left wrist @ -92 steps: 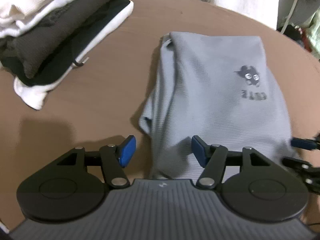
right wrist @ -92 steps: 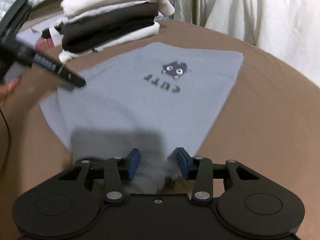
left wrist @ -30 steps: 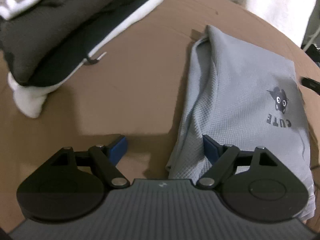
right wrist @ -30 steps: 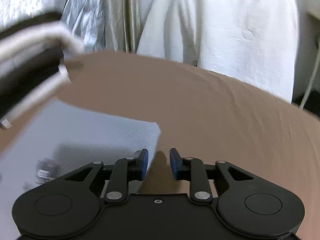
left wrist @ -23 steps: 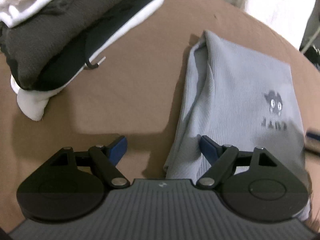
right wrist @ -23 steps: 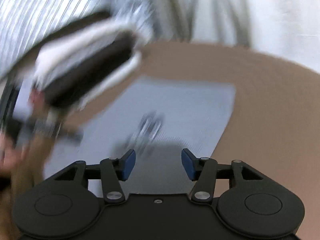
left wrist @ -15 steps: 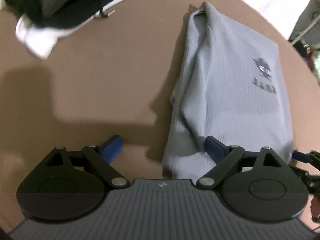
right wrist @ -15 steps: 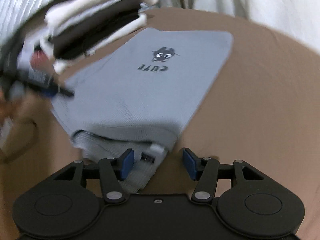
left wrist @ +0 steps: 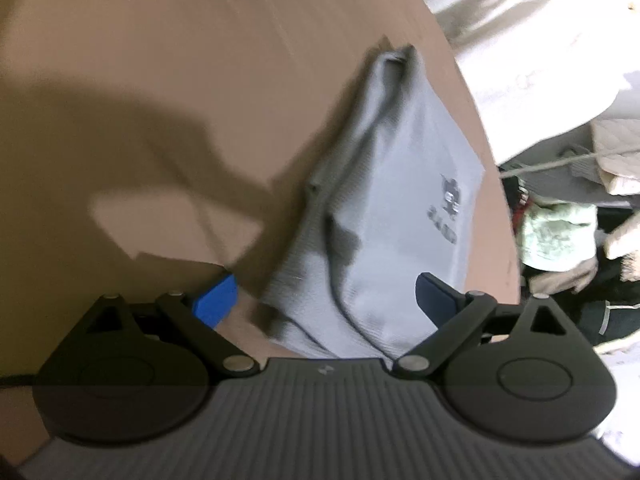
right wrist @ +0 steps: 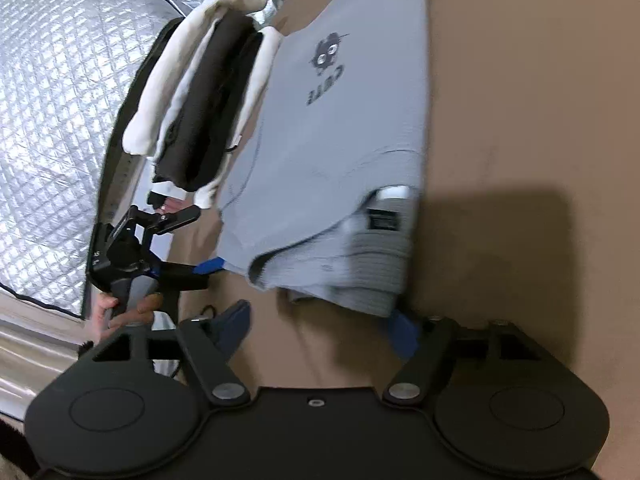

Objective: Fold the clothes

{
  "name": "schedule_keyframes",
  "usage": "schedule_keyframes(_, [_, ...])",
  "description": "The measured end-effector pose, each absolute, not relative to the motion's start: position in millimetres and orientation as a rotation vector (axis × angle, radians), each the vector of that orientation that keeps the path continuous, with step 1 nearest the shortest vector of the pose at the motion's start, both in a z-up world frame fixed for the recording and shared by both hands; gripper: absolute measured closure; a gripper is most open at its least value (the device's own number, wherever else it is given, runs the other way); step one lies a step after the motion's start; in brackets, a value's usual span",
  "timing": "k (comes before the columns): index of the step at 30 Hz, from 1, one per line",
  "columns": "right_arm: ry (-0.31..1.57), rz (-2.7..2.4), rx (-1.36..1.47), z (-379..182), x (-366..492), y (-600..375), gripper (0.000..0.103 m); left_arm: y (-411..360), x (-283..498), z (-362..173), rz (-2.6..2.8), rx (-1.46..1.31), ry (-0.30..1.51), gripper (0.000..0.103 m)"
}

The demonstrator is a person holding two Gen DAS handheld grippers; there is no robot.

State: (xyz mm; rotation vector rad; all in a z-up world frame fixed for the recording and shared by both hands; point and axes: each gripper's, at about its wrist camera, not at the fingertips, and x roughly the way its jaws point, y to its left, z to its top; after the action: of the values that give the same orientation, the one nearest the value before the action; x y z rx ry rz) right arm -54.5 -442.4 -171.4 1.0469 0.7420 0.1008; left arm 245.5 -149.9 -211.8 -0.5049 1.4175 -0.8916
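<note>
A folded grey shirt (left wrist: 404, 184) with a dark cartoon print lies on the brown table (left wrist: 160, 80). My left gripper (left wrist: 324, 300) is open, its blue pads either side of the shirt's near end, not closed on it. In the right wrist view the same shirt (right wrist: 340, 128) shows its ribbed collar and label toward me. My right gripper (right wrist: 320, 330) is open just short of the collar edge. The left gripper (right wrist: 168, 256) shows there too, held in a hand at the shirt's left corner.
A stack of folded white and dark clothes (right wrist: 208, 92) lies beside the shirt on its left. White bedding (left wrist: 540, 40) and a pile of loose clothes (left wrist: 560, 232) lie beyond the table's far edge. A quilted silver sheet (right wrist: 60, 100) hangs behind the stack.
Both views have rolled and shifted. My left gripper has opened wider and come over the shirt's near end. My right gripper has stayed open near the collar. The shirt lies as before.
</note>
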Motion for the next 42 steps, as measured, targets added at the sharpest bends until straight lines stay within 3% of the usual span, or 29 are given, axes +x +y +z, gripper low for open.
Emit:
schedule_keyframes(2, [0.721,0.087,1.082,-172.7,-52.9,-443.6,0.016,-161.3,240.4,-216.7,-0.932,-0.526,1.430,0.011])
schedule_keyframes(4, [0.682,0.066,1.140,-173.6,-49.9,-449.5,0.016,-170.4,234.8,-217.9,-0.922,-0.504,1.401,0.033])
schedule_keyframes(6, [0.630,0.046,1.197,-174.1,-47.3,-455.0,0.020,-181.4,233.4,-216.5,-0.927,-0.441,1.372,0.071])
schedule_keyframes(7, [0.594,0.039,1.215,-173.4,-47.9,-458.6,0.027,-184.2,232.6,-215.7,-0.918,-0.413,1.359,0.077])
schedule_keyframes(8, [0.558,0.032,1.229,-172.4,-49.1,-462.4,0.047,-183.8,231.6,-214.9,-0.913,-0.408,1.355,0.077])
schedule_keyframes(9, [0.546,0.032,1.232,-171.4,-50.0,-463.4,0.056,-181.7,230.8,-214.2,-0.910,-0.422,1.355,0.078])
schedule_keyframes(12, [0.536,0.037,1.230,-168.2,-52.3,-463.4,0.065,-176.3,230.3,-211.6,-0.913,-0.462,1.350,0.078])
schedule_keyframes(14, [0.549,0.027,1.206,-165.6,-54.9,-461.9,0.065,-178.2,229.9,-210.7,-0.915,-0.462,1.346,0.078])
schedule_keyframes(17, [0.616,-0.027,1.105,-162.1,-61.8,-454.0,0.059,-191.8,227.4,-211.4,-0.913,-0.412,1.343,0.073])
schedule_keyframes(19, [0.628,-0.042,1.073,-162.4,-68.4,-451.3,0.046,-201.0,225.8,-211.8,-0.912,-0.378,1.340,0.065])
schedule_keyframes(20, [0.615,-0.047,1.087,-163.5,-72.5,-451.6,0.034,-205.5,225.0,-212.1,-0.911,-0.362,1.339,0.064])
schedule_keyframes(22, [0.578,-0.047,1.122,-164.9,-79.3,-456.3,0.027,-214.6,223.3,-212.5,-0.910,-0.328,1.336,0.061])
schedule_keyframes(24, [0.553,-0.058,1.138,-164.4,-86.6,-463.8,0.022,-223.8,221.7,-212.9,-0.908,-0.295,1.333,0.045])
schedule_keyframes(26, [0.550,-0.078,1.120,-161.8,-85.6,-466.3,0.018,-228.6,220.1,-212.6,-0.907,-0.304,1.329,0.039])
schedule_keyframes(28, [0.565,-0.089,1.099,-161.6,-82.1,-467.1,0.017,-232.5,218.0,-211.4,-0.897,-0.275,1.300,0.043])
schedule_keyframes(29, [0.582,-0.088,1.093,-164.2,-77.5,-466.7,0.016,-235.4,216.7,-209.6,-0.897,-0.233,1.277,0.068])
schedule_keyframes(30, [0.595,-0.086,1.079,-168.5,-72.2,-465.5,0.016,-238.6,215.4,-208.0,-0.899,-0.200,1.258,0.078])
schedule_keyframes(34, [0.579,-0.061,1.061,-177.4,-57.1,-465.3,0.016,-238.0,210.2,-197.8,-0.924,-0.121,1.173,0.082])
schedule_keyframes(35, [0.570,-0.053,1.071,-178.0,-53.9,-467.5,0.031,-233.2,208.9,-194.1,-0.934,-0.115,1.148,0.082])
schedule_keyframes(36, [0.575,-0.043,1.093,-179.2,-51.2,-470.9,0.064,-229.1,207.3,-188.7,-0.944,-0.114,1.119,0.082])
schedule_keyframes(37, [0.580,-0.036,1.095,-176.8,-48.9,-472.5,0.078,-229.2,205.8,-183.6,-0.952,-0.113,1.094,0.082])
schedule_keyframes(42, [0.575,0.004,1.020,-148.8,-43.8,-470.8,0.083,-233.7,197.2,-161.2,-0.964,-0.096,1.006,0.082])
